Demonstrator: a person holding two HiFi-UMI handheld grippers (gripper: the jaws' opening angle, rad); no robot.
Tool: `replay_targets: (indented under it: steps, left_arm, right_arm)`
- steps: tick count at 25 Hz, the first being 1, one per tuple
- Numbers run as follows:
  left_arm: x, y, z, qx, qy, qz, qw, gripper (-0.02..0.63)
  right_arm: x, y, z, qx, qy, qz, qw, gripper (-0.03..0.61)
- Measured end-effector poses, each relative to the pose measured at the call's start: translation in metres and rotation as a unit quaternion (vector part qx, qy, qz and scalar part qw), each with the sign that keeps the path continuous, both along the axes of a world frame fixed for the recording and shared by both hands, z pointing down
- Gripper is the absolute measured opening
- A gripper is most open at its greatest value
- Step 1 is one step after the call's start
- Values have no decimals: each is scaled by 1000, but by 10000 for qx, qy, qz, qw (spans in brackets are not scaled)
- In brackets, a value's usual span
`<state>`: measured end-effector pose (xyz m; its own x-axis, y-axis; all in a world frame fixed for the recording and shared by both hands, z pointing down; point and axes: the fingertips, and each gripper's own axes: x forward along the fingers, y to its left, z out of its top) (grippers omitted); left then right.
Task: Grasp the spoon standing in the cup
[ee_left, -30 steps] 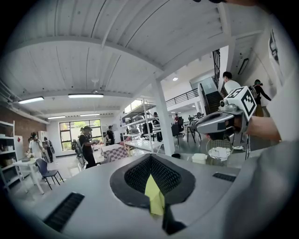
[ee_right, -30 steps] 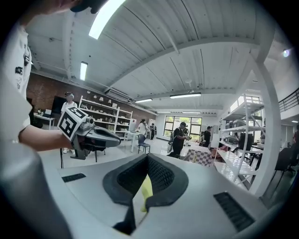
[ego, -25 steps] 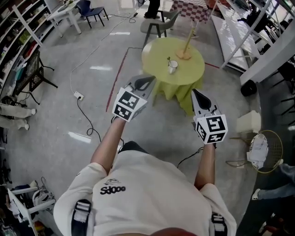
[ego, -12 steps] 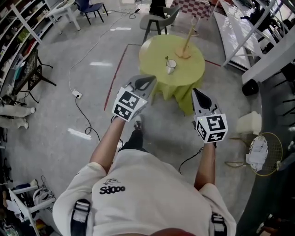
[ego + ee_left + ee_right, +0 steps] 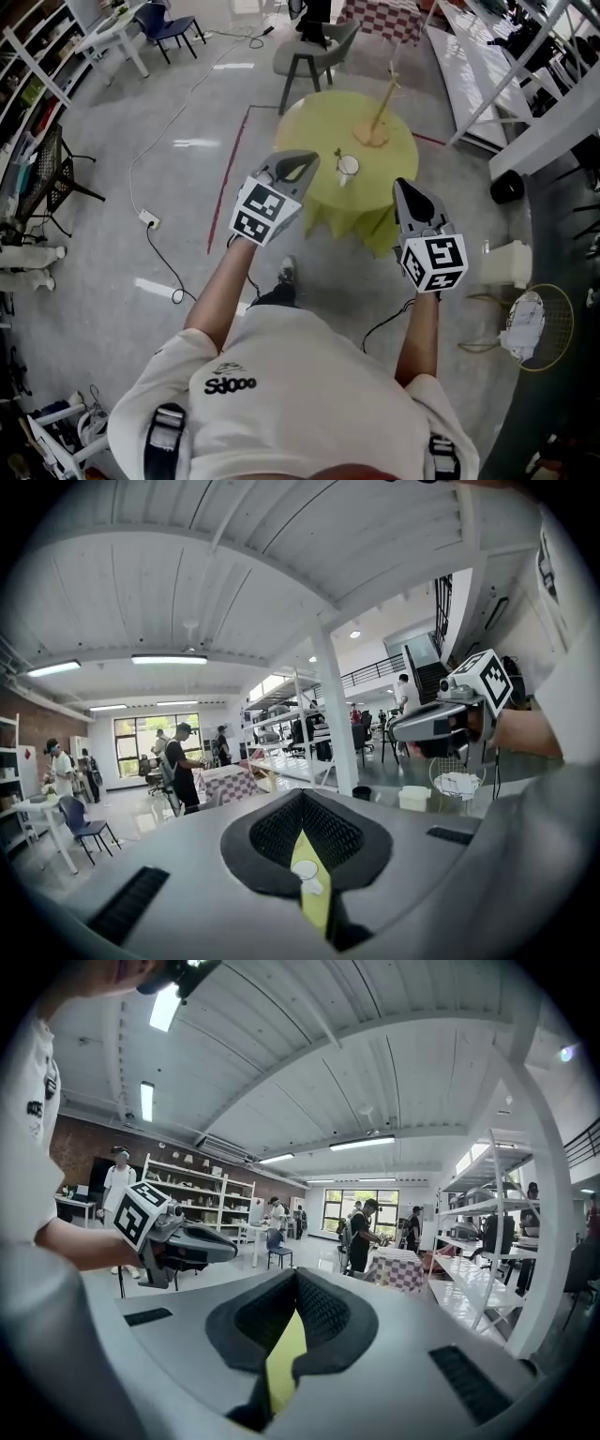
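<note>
Out in front of the person, the left gripper (image 5: pixel 304 160) and the right gripper (image 5: pixel 402 186) are both shut tight and hold nothing, and they are nearer to the yellow table (image 5: pixel 314 117) than a moment ago. Beyond their tips the cup (image 5: pixel 348 167) sits on the table with the spoon (image 5: pixel 338 156) standing in it, not touched yet. I think the walk is nearly done, and one gripper must open before it can take the spoon.

Spoon (image 5: pixel 338 155) in cup (image 5: pixel 348 167) on table (image 5: pixel 309 117); stand (image 5: pixel 372 136) behind cup, chair (image 5: pixel 309 52) beyond table
</note>
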<state>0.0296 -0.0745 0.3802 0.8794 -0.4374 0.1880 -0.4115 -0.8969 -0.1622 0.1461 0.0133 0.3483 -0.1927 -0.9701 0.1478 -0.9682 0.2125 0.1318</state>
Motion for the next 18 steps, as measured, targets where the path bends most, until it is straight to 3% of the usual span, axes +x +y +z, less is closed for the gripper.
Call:
replay_targets:
  steps: [9,18]
  left_arm:
    - [12,-114,-16,27,75,189,9998,26]
    - [19,-180,-9,-44,84,441,9990,26]
  right_arm:
    - [3,-111,-13,-3,31,118,9999,21]
    - [4,-173,-6,-41,62,396,9992,21]
